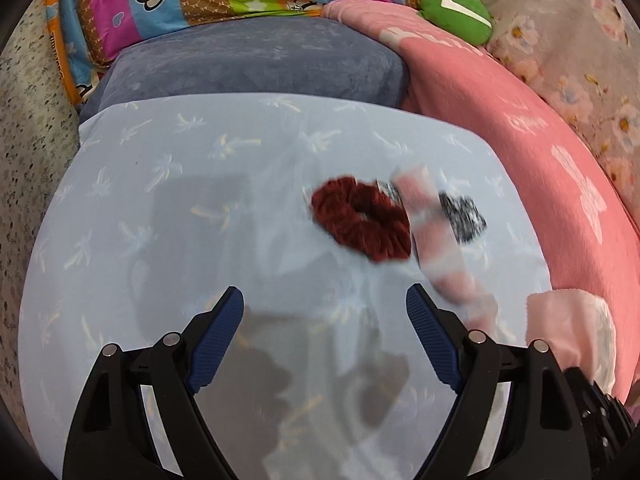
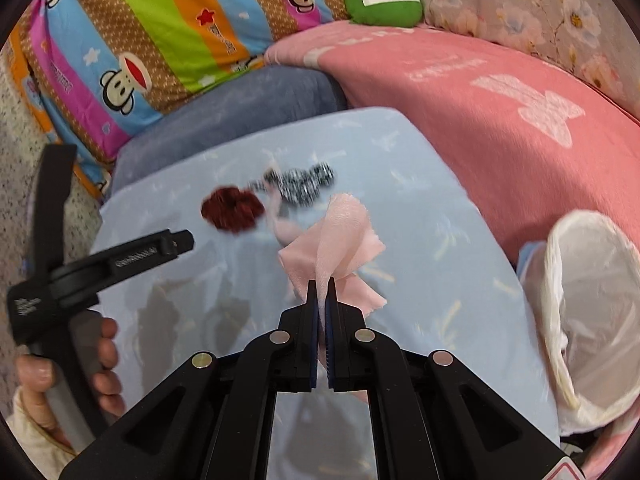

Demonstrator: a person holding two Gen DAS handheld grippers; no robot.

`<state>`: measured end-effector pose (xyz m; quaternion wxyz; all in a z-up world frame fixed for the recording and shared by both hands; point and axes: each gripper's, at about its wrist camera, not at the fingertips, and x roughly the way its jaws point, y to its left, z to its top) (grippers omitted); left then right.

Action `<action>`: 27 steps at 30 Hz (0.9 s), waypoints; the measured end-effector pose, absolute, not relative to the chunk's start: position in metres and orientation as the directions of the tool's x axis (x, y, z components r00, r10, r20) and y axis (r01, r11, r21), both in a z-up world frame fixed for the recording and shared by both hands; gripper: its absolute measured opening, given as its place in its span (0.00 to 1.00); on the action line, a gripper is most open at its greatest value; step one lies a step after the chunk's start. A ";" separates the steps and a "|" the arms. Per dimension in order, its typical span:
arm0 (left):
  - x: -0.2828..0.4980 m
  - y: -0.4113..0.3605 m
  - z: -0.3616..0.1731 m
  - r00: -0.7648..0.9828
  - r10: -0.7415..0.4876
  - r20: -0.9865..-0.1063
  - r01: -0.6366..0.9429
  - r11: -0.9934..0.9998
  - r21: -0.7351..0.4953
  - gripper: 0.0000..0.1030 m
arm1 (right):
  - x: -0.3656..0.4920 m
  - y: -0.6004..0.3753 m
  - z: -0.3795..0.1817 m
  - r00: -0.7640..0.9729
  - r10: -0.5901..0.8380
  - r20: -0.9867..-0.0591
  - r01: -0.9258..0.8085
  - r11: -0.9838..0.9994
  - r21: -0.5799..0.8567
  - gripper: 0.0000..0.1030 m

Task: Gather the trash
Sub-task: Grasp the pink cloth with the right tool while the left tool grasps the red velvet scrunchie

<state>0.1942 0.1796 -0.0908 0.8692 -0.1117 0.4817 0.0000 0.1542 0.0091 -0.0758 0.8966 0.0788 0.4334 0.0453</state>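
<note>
Pink tissue (image 2: pixel 340 240) pinched between right gripper (image 2: pixel 322 284) fingers, above blue sheet (image 2: pixel 420 208)

You've got a bed w/ a light blue sheet (image 2: pixel 420 240), pale palm print, spread over a grey-blue cushion (image 1: pixel 256 60) at the far end. On the sheet: dark red scrunchie (image 1: pixel 360 218) near the middle, black & white speckled scrunchie (image 2: pixel 300 184) just beyond it, touching or nearly. Pink blanket (image 2: pixel 480 120) lies along the sheet's right edge. White mesh bag (image 2: pixel 580 320) sits at the near right.
</note>
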 end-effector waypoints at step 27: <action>0.224 0.159 -0.097 0.523 -0.198 -0.829 -0.059 0.962 -0.266 0.15 | 0.196 0.023 -0.068 0.640 0.183 -0.746 -0.005 0.972 0.234 0.03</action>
